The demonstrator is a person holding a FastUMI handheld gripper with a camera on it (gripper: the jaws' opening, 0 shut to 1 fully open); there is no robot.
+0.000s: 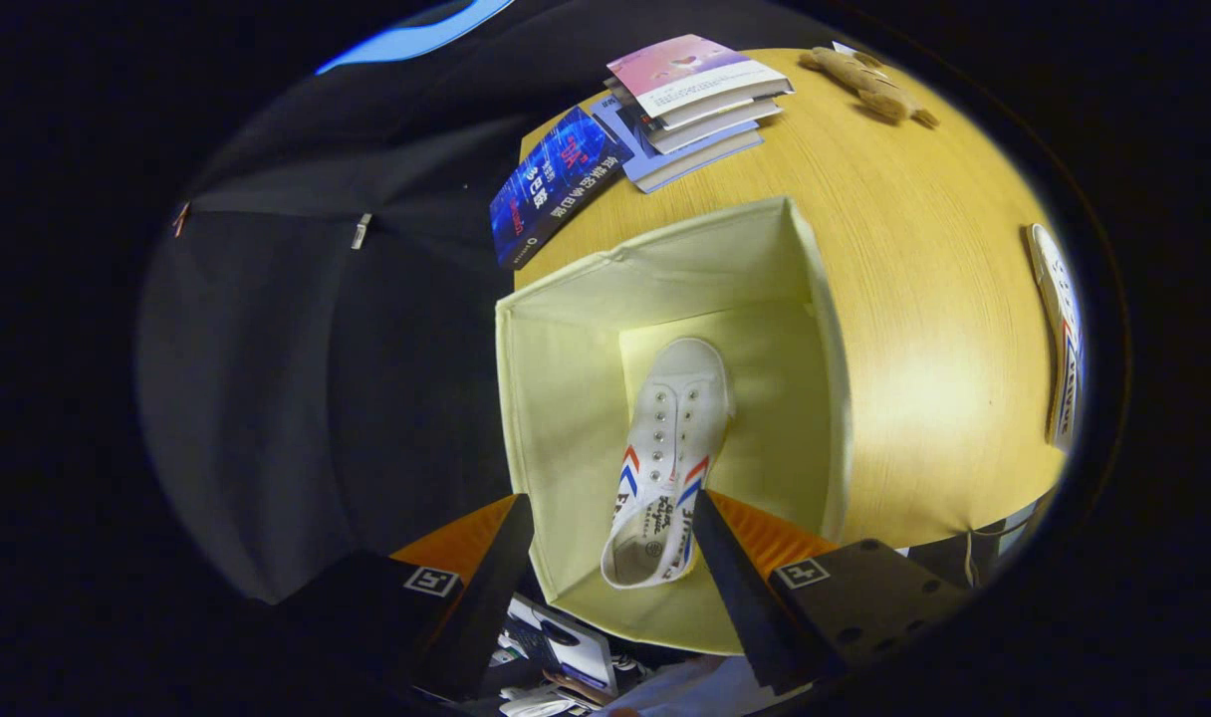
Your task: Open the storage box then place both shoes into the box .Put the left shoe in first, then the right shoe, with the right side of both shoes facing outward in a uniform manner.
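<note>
We find one white sneaker (668,453) lying inside the open fabric storage box (566,398). Our hand-held gripper (610,558) hangs above it, fingers spread wide, gripping nothing. The second sneaker (1062,334) rests on the bench (924,299), well apart.

wall: black cloth (297,398) | furniture: light wooden table (924,329)

The box (665,289) stands on the table (924,329), open, with one shoe (670,448) lying inside it on its floor. Beyond the box lie the books (655,110); a toy (869,85) is further off, and the other shoe (1059,334) lies well apart from the box at the table's edge.
</note>
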